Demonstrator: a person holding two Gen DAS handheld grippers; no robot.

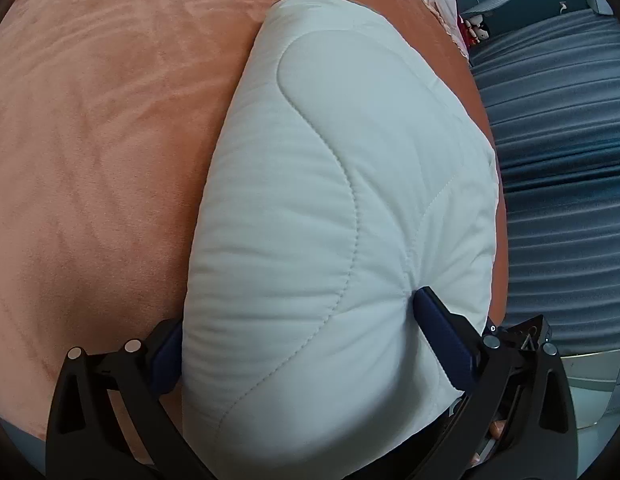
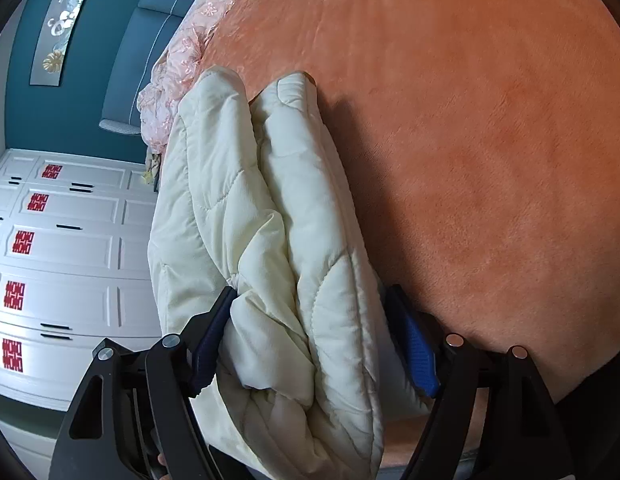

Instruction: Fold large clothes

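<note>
Both grippers, left (image 1: 298, 340) and right (image 2: 310, 336), are straddling the folded white quilt (image 1: 333, 200) wide-jawed; regripping its 6 o'clock end likely comes next.

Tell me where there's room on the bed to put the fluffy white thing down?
Lots of bare orange blanket lies beside the white quilted bundle, away from the lacy pink cover. It's crowded along the bundle's edge, where both grippers straddle it.
</note>
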